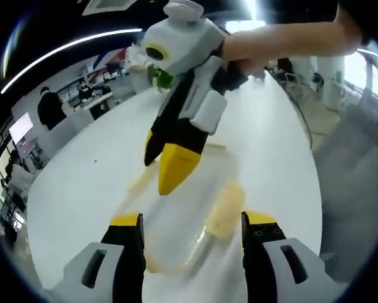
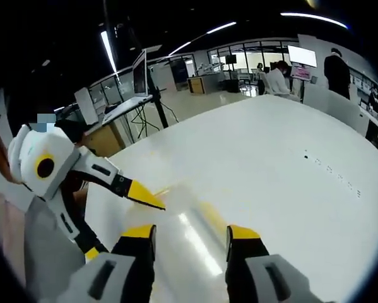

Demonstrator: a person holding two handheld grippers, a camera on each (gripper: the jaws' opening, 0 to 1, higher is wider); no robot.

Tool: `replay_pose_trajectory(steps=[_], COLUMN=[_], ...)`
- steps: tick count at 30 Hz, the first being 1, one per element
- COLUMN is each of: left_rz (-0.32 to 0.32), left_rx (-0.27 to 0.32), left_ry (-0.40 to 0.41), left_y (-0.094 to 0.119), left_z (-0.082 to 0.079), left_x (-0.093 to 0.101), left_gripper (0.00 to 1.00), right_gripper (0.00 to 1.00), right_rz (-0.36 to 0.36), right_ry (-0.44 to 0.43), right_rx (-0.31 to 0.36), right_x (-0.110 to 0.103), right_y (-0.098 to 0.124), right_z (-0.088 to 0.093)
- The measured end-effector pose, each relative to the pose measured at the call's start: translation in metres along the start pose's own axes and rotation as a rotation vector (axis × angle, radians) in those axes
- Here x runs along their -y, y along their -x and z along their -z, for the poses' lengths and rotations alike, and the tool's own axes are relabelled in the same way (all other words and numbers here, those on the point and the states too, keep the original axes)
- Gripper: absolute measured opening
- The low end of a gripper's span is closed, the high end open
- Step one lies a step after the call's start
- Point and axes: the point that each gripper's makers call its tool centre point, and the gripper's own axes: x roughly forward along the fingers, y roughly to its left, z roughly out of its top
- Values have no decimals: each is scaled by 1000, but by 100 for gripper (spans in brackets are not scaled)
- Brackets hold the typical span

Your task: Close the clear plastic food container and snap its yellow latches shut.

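Observation:
The clear plastic container (image 1: 185,211) lies on the white table (image 1: 81,177), blurred by motion. One yellow latch (image 1: 226,211) shows on its right side. My left gripper (image 1: 192,233) is open, its jaws standing either side of the container's near end. My right gripper (image 1: 163,172) comes down from above, its yellow tips just over the container's far part. In the right gripper view the container (image 2: 195,221) lies before my open right gripper (image 2: 189,240), and the left gripper (image 2: 116,221) reaches in from the left with its jaws apart.
A person's bare arm (image 1: 289,41) holds the right gripper. The long white table (image 2: 283,158) stretches away. A green object (image 1: 158,77) stands at its far end. People, desks and monitors (image 2: 301,55) fill the room behind.

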Motion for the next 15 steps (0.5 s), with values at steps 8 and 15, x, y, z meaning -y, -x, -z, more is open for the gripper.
replay_pose_trajectory(steps=[8, 15], left_rz=[23, 81], left_rx=[17, 26], left_ry=[-64, -84], left_y=[-3, 1], left_z=[-4, -11], left_x=[7, 16], left_gripper=[53, 53], right_gripper=[43, 44], right_rz=[3, -22], right_ry=[94, 146], right_rx=[-39, -95], right_x=[10, 15], right_y=[-1, -6], right_z=[-5, -3])
